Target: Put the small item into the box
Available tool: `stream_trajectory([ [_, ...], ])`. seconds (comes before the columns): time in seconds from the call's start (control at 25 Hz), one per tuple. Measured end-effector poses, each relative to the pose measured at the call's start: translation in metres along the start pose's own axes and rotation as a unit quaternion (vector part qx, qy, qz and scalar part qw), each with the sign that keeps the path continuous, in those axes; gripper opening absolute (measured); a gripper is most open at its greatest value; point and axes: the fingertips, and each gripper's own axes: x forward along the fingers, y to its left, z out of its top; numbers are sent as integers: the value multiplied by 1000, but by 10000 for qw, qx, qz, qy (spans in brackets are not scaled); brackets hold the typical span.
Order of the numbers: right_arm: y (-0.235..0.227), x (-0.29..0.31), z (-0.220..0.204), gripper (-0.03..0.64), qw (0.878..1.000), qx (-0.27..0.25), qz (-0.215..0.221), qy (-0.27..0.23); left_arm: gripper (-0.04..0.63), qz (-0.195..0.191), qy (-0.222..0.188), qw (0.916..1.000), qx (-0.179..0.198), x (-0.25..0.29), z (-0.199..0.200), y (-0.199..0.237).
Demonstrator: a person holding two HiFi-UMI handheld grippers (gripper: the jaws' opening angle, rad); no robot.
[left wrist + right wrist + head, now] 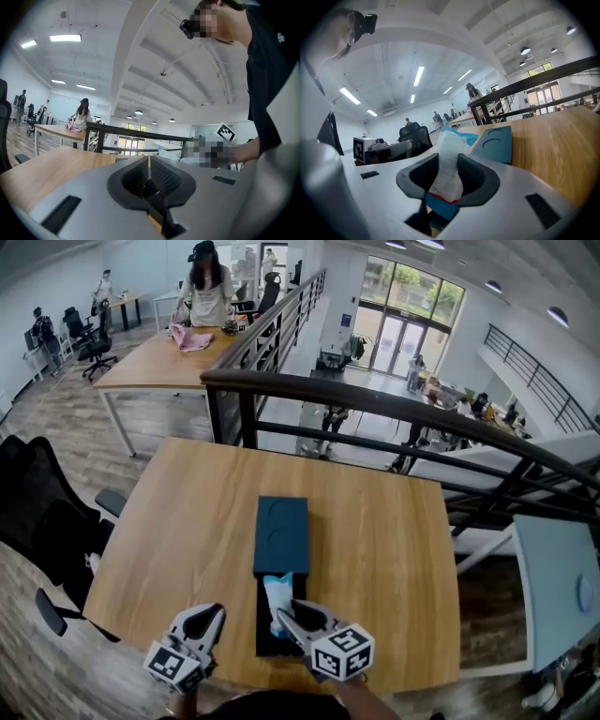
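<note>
My right claw (449, 161) is clamped on the small packet (450, 140), over the open box (263, 638). My left claw (149, 171) is clenched, empty. Lower the packet inside the walls, clear of the lid (281, 535), then release.

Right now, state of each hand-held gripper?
Left hand-held gripper: closed, empty.
Right hand-held gripper: closed on the small white-and-blue packet.

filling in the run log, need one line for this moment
right gripper: shut on packet | packet: over open box | lid: on table beyond box | left gripper: shut, empty
</note>
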Motion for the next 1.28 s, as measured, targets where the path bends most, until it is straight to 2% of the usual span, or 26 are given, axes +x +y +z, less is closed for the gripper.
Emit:
stream_trajectory([
  [0.92, -36, 36, -32, 135, 9976, 237, -214, 618, 23, 62, 191, 9997, -157, 26, -10, 24],
  [1.28, -44, 51, -62, 135, 9928, 271, -355, 1116, 23, 117, 182, 9996, -207, 23, -12, 31],
])
